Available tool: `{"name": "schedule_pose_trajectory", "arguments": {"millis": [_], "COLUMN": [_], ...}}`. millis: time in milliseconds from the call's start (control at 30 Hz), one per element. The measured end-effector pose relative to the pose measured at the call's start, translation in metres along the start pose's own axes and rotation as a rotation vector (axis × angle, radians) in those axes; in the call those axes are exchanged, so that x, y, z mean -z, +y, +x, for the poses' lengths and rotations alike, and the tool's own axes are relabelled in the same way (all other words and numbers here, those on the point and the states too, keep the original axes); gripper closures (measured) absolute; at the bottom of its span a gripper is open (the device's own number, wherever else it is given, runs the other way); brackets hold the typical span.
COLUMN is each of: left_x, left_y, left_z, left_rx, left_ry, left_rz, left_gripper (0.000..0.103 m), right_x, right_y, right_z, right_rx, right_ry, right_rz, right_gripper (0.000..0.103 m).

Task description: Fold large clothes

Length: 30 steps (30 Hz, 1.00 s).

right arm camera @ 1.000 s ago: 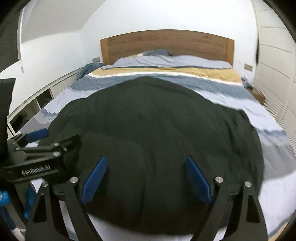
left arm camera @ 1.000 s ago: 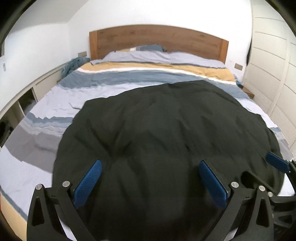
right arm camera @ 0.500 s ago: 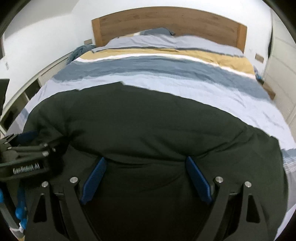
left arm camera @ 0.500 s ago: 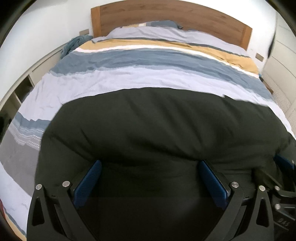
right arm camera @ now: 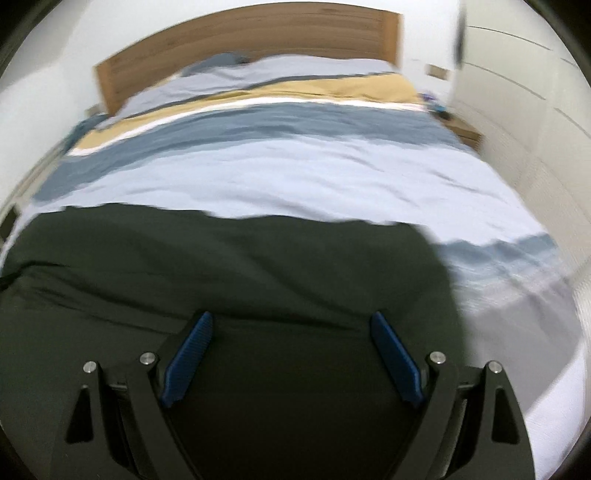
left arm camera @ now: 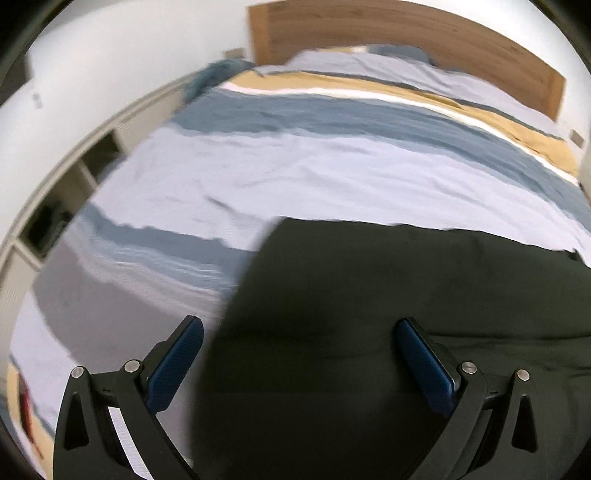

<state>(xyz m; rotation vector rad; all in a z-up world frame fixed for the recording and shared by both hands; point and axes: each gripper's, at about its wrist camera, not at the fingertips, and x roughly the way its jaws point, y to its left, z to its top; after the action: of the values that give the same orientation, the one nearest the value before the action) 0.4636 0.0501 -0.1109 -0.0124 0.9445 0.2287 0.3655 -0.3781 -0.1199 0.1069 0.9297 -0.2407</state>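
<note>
A large dark green garment (left arm camera: pixel 388 295) lies spread on the near part of the striped bed; it also shows in the right wrist view (right arm camera: pixel 221 266). My left gripper (left arm camera: pixel 299 332) is open and hovers over the garment's left edge, its left finger over the bedsheet. My right gripper (right arm camera: pixel 291 325) is open over the garment's right part, near a fold line. Neither holds anything.
The bed (left arm camera: pixel 295 173) has a blue, white and yellow striped cover and a wooden headboard (right arm camera: pixel 258 33). Open shelving (left arm camera: pixel 66 192) runs along the left wall. A white wardrobe (right arm camera: pixel 535 110) and a bedside table (right arm camera: pixel 461 129) stand to the right.
Both grippers have moved forward and apart over the garment, left to its left edge, right to its right side. The garment's far edge now lies nearer me. Both stay open.
</note>
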Motion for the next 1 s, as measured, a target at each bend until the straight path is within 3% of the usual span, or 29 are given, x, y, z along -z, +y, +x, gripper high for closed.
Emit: {"name": "schedule_pose_trajectory", "arguments": {"millis": [100,167,300,400,500,600,767,900,1000], "left_x": [0.015,0.037,0.08,0.107,0.115,0.116,0.122,0.127,0.132], "left_y": [0.008,0.004,-0.015,-0.027,-0.027,-0.012,0.012,0.009,-0.013], "left_z": [-0.036,-0.07,-0.107,-0.101,-0.082,-0.08,-0.081,-0.105,-0.118], "left_rx": [-0.025,0.047,0.175,0.208,0.204,0.149,0.097,0.12,0.153], "left_ry": [-0.082,-0.125,-0.152,-0.117,-0.087,-0.084,-0.045,-0.083,-0.112], "left_rz": [0.033,0.056,0.086,0.106,0.09,0.072,0.024,0.017,0.085], "left_gripper": [0.0,0.0,0.0,0.0,0.0,0.0,0.0,0.0,0.0], "right_x": [0.003,0.007,0.028,0.06,0.086,0.1,0.094,0.085,0.085], "right_y": [-0.022,-0.025,0.011,0.048,0.069,0.066,0.042,0.036,0.046], "right_z": [-0.016,-0.037,-0.081,-0.096,-0.091,-0.08,-0.081,-0.087,-0.098], "right_rx": [0.088,0.078,-0.039,-0.137,-0.182,-0.18,-0.105,-0.039,-0.047], "right_ry": [-0.013,-0.05,-0.135,-0.143,-0.104,-0.07,-0.013,0.025,0.009], "right_rz": [0.031,0.042,0.0,-0.067,-0.117,-0.114,-0.096,-0.089,-0.112], "right_gripper": [0.015,0.015,0.015,0.015,0.016,0.015,0.015,0.015,0.015]}}
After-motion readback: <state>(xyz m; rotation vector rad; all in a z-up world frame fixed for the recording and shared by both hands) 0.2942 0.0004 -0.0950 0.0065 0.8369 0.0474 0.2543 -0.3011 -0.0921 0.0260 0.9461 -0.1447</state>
